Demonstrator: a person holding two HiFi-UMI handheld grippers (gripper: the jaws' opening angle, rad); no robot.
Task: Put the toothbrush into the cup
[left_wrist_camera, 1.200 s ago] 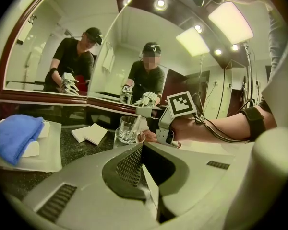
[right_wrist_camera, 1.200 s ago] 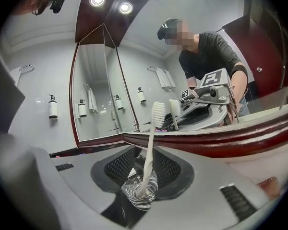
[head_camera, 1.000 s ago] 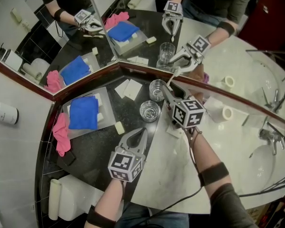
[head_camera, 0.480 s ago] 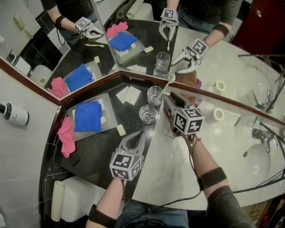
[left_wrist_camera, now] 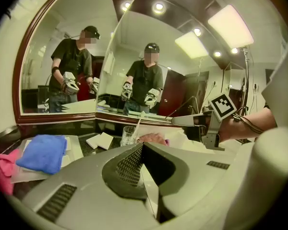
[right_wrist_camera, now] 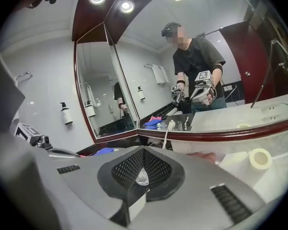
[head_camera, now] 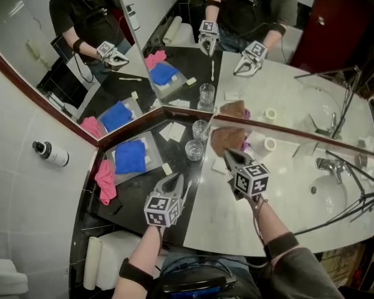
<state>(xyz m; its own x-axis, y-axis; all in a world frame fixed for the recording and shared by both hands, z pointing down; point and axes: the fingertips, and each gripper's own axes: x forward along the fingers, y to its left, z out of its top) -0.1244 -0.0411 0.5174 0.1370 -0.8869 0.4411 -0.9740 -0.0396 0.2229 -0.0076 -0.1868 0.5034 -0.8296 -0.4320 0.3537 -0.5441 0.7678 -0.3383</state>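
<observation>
Two clear glass cups stand on the dark counter in the mirror corner. The white toothbrush (head_camera: 211,117) leans in the far cup (head_camera: 201,130); the near cup (head_camera: 194,149) holds nothing. My right gripper (head_camera: 229,156) hangs back to the right of the cups. Its jaws have just been closing, and they are now shut with nothing between them. My left gripper (head_camera: 177,180) is shut and empty, a little in front of the near cup. The left gripper view shows the toothbrush (left_wrist_camera: 137,127) in its cup (left_wrist_camera: 129,136). In the right gripper view the toothbrush (right_wrist_camera: 166,134) pokes up past the jaws.
A blue cloth (head_camera: 131,156) lies on a tray at the left, with a pink cloth (head_camera: 105,180) beside it. White pads (head_camera: 173,131), a soap bar (head_camera: 167,168), a brown cloth (head_camera: 227,139) and a tape roll (head_camera: 269,144) ring the cups. A tap (head_camera: 327,165) stands at the right.
My right gripper has drawn back from the far cup toward the person and shut its jaws. The toothbrush stays in that cup. The left gripper has also pulled back and risen.
</observation>
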